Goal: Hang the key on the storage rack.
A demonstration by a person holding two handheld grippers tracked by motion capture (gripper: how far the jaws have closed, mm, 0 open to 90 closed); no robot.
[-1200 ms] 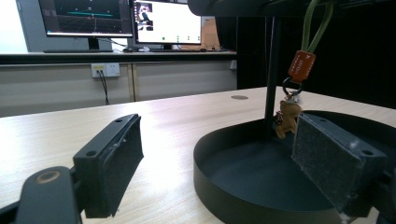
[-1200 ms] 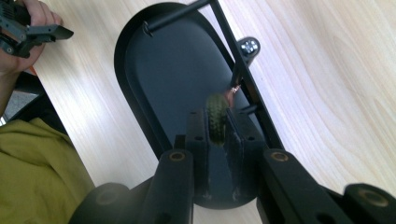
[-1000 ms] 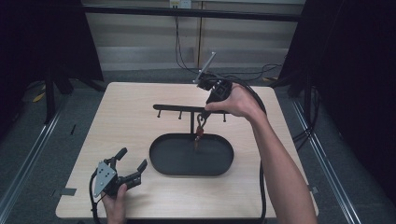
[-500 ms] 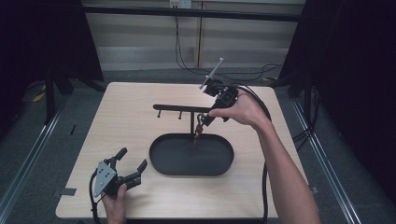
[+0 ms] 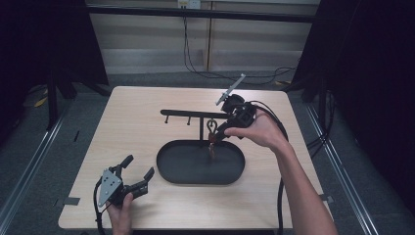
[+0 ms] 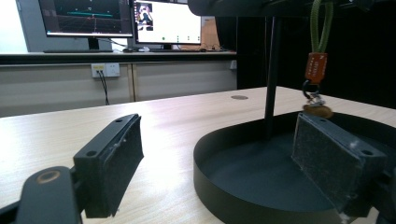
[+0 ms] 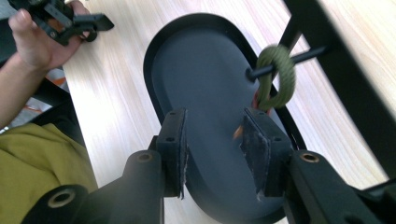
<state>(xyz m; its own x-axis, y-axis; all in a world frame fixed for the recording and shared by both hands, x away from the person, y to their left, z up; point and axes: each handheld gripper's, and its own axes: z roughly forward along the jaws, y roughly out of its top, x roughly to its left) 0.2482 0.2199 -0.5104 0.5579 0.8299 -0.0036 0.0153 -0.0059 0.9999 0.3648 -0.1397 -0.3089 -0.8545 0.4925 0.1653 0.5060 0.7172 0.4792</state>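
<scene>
Keychain [image 5: 211, 138] hangs on rack peg [image 7: 280, 62]; right gripper [image 7: 212, 140] just released, apparently clear; left gripper [image 5: 133, 177] spread, empty.

A light wooden table [image 5: 137, 127] stands on a grey floor [image 5: 29, 171], with dark curtains [image 5: 44, 39] at both sides. Beyond it, cables [image 5: 188, 54] hang down a pale panelled wall. Two lit monitors [image 6: 88, 18] sit above a wall socket [image 6: 105, 70].
</scene>
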